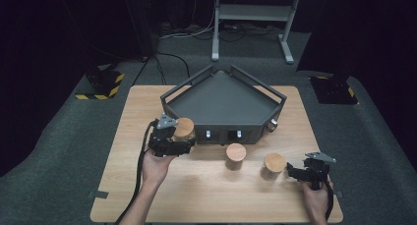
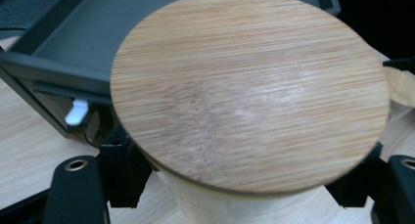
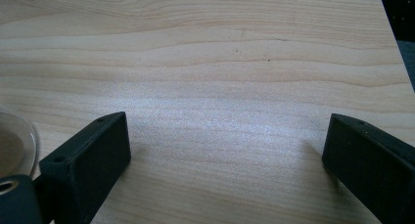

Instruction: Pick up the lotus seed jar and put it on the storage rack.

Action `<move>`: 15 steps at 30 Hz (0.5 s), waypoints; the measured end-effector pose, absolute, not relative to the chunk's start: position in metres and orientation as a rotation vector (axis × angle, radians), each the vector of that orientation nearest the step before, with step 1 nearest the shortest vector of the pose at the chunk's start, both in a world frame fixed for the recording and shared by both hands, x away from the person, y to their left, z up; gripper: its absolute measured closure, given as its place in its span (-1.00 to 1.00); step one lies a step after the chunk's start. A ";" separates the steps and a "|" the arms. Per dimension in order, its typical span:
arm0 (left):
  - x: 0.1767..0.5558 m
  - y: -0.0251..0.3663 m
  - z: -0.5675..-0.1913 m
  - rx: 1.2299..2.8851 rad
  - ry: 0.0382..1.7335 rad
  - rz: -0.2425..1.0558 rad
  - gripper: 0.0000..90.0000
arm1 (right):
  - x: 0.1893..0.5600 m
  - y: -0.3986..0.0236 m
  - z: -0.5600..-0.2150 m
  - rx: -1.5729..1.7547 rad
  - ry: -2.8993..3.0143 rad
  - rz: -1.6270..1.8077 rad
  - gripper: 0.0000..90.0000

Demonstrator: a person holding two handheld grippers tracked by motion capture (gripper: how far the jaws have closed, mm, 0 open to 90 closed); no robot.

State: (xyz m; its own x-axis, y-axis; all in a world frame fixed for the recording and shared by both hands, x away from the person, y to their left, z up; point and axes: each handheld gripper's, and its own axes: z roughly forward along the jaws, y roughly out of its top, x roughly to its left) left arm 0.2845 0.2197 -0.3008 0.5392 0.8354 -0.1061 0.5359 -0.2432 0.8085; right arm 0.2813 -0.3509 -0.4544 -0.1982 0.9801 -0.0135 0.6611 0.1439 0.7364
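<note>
Left gripper [image 1: 183, 142] clamped on bamboo-lidded jar [image 2: 249, 92], body mostly hidden (lid fills the frame); right gripper [image 3: 222, 160] spread wide, nothing between. No legible writing.

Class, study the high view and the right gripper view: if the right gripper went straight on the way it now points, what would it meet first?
Probably the jar with a wooden lid just beyond its open jaws. The right gripper points left across the table toward it, though depth is hard to judge.

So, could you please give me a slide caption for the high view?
Left tongs lift a bamboo-lidded jar beside the dark tray; two jars wait, right tongs open.
</note>
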 end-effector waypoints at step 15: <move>0.319 0.202 -0.273 1.932 1.157 0.482 -0.44 | 0.281 -0.351 -0.454 1.565 1.925 0.833 -0.93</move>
